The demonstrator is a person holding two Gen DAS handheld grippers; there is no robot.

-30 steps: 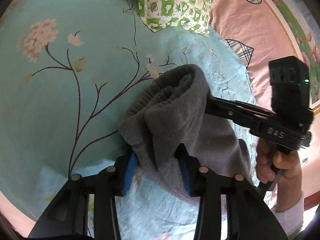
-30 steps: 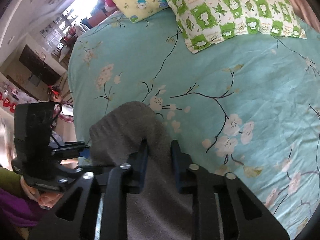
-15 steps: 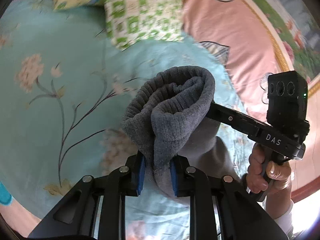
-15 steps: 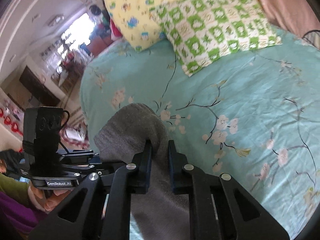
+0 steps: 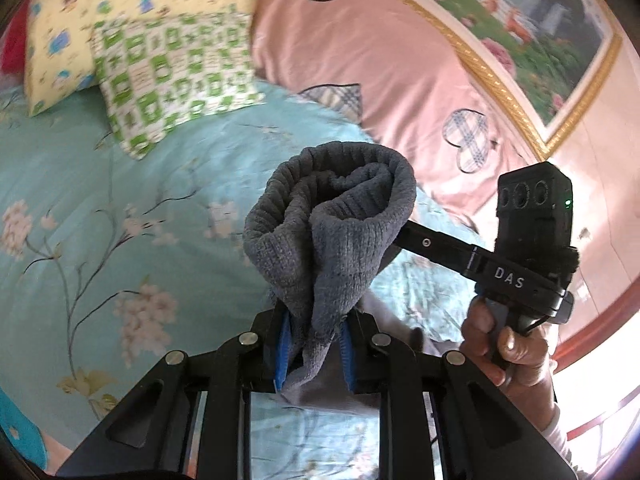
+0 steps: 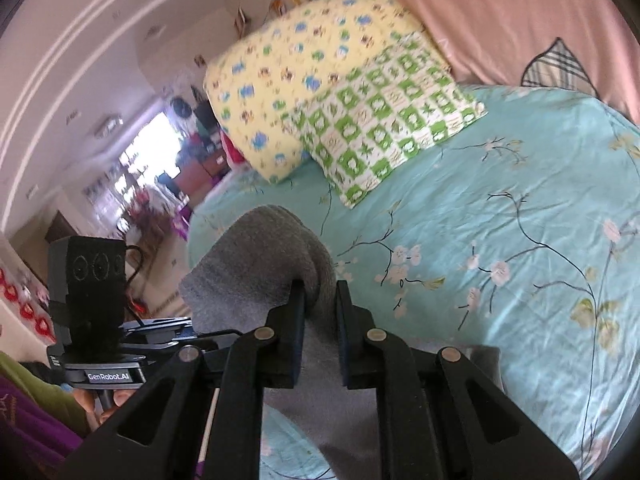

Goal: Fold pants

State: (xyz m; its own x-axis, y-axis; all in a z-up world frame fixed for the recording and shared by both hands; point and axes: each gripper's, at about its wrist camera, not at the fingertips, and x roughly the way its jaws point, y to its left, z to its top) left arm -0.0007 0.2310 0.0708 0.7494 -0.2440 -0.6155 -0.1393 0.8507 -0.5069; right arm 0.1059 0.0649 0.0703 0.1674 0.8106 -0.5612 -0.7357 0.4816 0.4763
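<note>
Two grips: both grippers hold the grey pants (image 5: 332, 236) at one bunched end, lifted above the bed sheet (image 5: 120, 184).
Left gripper (image 5: 314, 354): fingers nearly shut, blue pads (image 5: 283, 350) pinching a gathered wad of the knit cloth.
Right gripper (image 6: 318, 320): fingers close together with a fold of the same cloth clamped between them; seen from the left camera it reaches in from the side.
Pants position: ribbed end curls up over the left fingers; the remaining cloth hangs down toward the sheet, its lower part mostly hidden.
Step in hand: judged to be lifting the cloth to shake it out or carry it over for a fold.
Doing it well: keep both grips firm, draw the two hands apart so the held edge goes taut and the bunching flattens, then lower it evenly.
Risk: thick cloth may slip from a shallow pinch.
Nearby: green checked pillow (image 6: 388, 120) lies well apart.
</note>
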